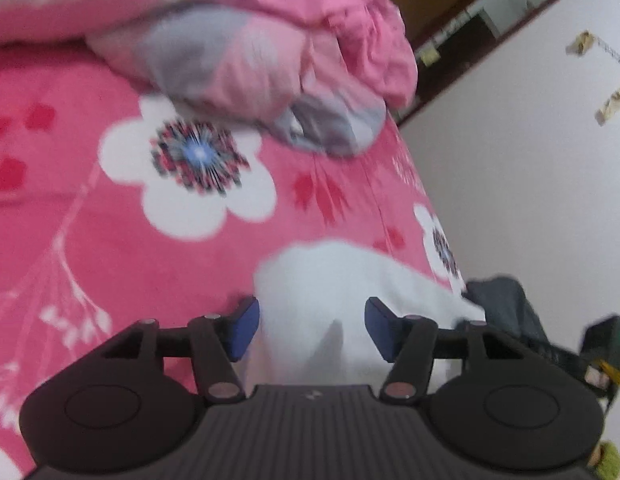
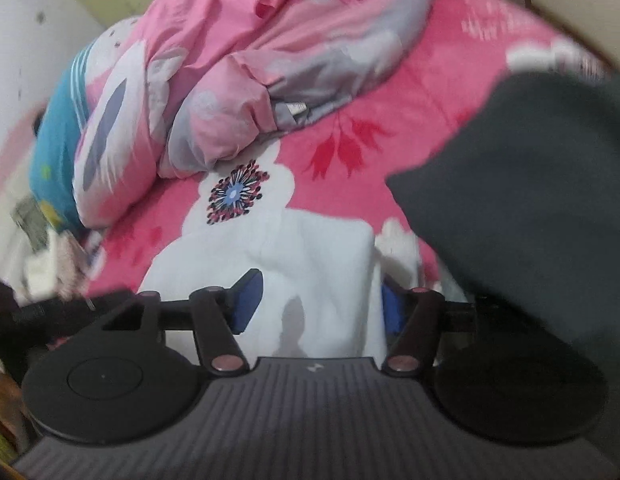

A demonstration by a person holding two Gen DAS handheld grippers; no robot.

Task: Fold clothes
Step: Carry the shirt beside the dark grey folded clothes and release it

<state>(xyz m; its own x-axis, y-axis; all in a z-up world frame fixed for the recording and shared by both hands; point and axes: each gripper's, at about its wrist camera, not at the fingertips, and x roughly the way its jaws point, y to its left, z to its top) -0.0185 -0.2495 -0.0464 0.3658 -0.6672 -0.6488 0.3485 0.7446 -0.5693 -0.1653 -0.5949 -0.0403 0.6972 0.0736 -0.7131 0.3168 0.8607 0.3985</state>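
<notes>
Blue-padded left gripper [image 1: 312,328] tilted over white garment [image 1: 342,276]

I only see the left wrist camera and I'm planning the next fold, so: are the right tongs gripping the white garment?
Observer: No, the right tongs stand open, the white garment lying between them unpinched.
Operator: What's right of it?
Observer: A large dark garment fills that side.
Operator: And past the quilt?
Observer: At its left lies teal bedding.
</notes>
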